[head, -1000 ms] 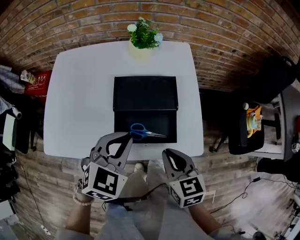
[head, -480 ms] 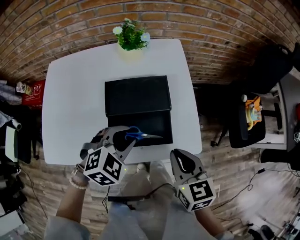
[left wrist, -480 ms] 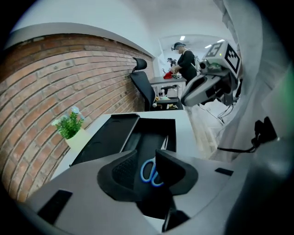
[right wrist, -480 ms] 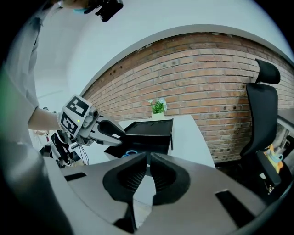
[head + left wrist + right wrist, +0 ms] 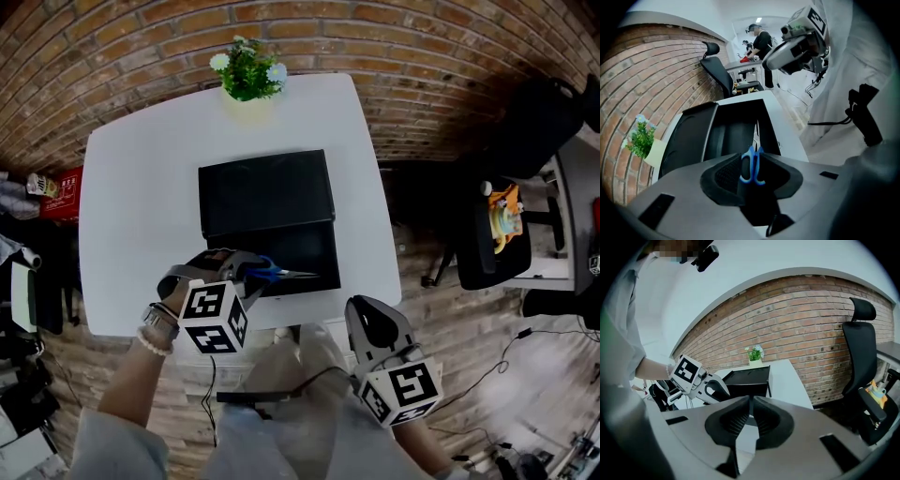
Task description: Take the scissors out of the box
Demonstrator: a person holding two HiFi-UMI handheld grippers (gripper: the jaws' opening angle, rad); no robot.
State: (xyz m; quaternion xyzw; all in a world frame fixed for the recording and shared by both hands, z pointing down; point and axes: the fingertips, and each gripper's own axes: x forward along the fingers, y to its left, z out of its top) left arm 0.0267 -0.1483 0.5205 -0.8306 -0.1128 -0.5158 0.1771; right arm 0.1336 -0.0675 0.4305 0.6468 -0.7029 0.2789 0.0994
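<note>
An open black box (image 5: 323,246) lies on the white table (image 5: 141,187), its lid (image 5: 265,192) folded back. Blue-handled scissors (image 5: 281,273) rest in the tray, blades pointing right. My left gripper (image 5: 251,272) points steeply down over the handles. In the left gripper view its jaws are opening (image 5: 750,161), with the blue handles (image 5: 751,165) showing in the gap between the pads; no pad presses on them. My right gripper (image 5: 367,319) hangs off the table's front edge, right of the box, jaws together and empty (image 5: 751,401).
A potted plant (image 5: 248,80) stands at the table's far edge behind the box. A brick wall runs beyond it. A black office chair (image 5: 487,239) sits right of the table. The person's legs are below the front edge.
My left gripper has come down and forward from the table's front edge to the scissors' handles, rolling as it went. The right gripper has drifted a little right.
</note>
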